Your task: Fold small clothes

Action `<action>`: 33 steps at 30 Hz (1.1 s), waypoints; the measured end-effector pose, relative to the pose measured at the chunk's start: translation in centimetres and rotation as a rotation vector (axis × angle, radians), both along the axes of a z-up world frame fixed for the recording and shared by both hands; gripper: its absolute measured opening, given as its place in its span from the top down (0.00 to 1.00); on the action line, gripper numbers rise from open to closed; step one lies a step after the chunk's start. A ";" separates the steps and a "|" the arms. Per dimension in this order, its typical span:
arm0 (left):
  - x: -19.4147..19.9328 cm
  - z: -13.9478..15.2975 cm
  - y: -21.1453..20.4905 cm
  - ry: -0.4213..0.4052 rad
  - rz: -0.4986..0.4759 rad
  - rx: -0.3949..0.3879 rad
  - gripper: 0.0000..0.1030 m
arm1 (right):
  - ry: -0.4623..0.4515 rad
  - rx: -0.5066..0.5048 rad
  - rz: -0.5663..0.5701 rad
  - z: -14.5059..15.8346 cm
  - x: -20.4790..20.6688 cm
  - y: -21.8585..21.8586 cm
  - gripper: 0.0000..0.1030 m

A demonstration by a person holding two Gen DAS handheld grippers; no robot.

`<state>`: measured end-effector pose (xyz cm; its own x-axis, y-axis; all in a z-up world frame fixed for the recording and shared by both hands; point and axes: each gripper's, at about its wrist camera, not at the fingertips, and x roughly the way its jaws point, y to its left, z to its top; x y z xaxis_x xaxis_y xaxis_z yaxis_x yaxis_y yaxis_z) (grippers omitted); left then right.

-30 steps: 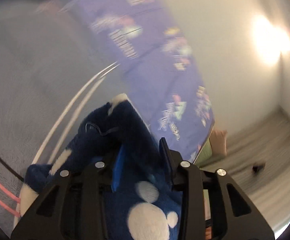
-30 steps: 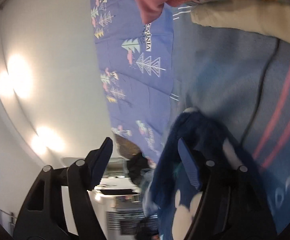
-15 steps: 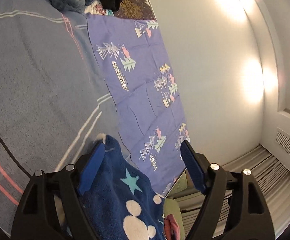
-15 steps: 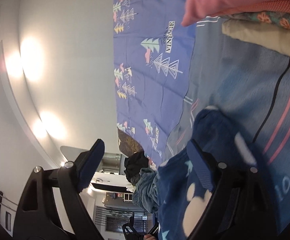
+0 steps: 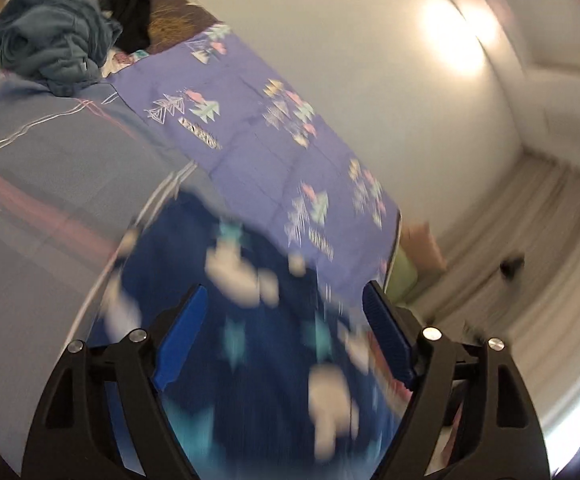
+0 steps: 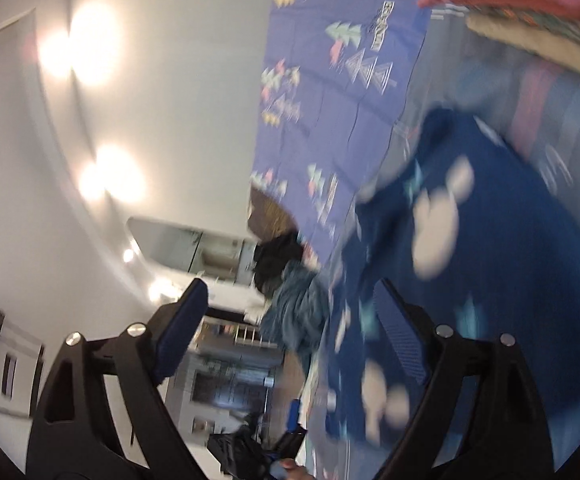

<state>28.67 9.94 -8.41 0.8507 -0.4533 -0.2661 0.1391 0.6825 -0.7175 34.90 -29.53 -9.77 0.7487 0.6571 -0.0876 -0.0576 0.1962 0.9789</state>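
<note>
Both views were motion-blurred. The left gripper [image 5: 286,332] stood with its blue-padded jaws spread wide and nothing pinched between them; below and ahead of it lay the small navy fleece garment [image 5: 258,344], patterned with white blobs and pale teal stars, resting on the grey-blue bedspread [image 5: 50,184], which carried pink and white stripes. Just beyond the garment's far edge lay a purple printed sheet [image 5: 258,152] bearing small tree motifs, running along the white wall [image 5: 349,60]. At the far end of the bed sat a heap of unfolded clothes [image 5: 50,48], teal and black. The right gripper [image 6: 291,320] likewise had its jaws held far apart and empty; its right finger overlapped the same navy garment [image 6: 489,264], though contact could not be judged from this view. The purple sheet [image 6: 329,100] appeared beside the garment, and a stack of folded items [image 6: 521,4], pink on top with a patterned and a beige layer beneath, occupied the upper right corner of that view.
</note>
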 end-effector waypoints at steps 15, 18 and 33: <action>-6.2 -9.1 0.2 0.262 -0.116 -0.440 0.17 | 0.225 0.130 -0.005 -9.9 -11.9 2.9 0.10; -4.6 -9.3 0.1 0.304 -0.113 -0.497 0.17 | 0.255 0.142 -0.048 -10.0 -10.8 2.6 0.11; 3.5 -9.1 -2.1 0.467 0.007 -0.378 0.17 | 0.361 -0.041 -0.231 -9.5 -3.7 2.6 0.10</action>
<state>32.13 7.84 -17.52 0.6860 -0.5840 -0.4341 -0.2534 0.3675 -0.8948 31.16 -26.91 -19.24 0.7923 0.4661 -0.3937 0.3371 0.2034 0.9192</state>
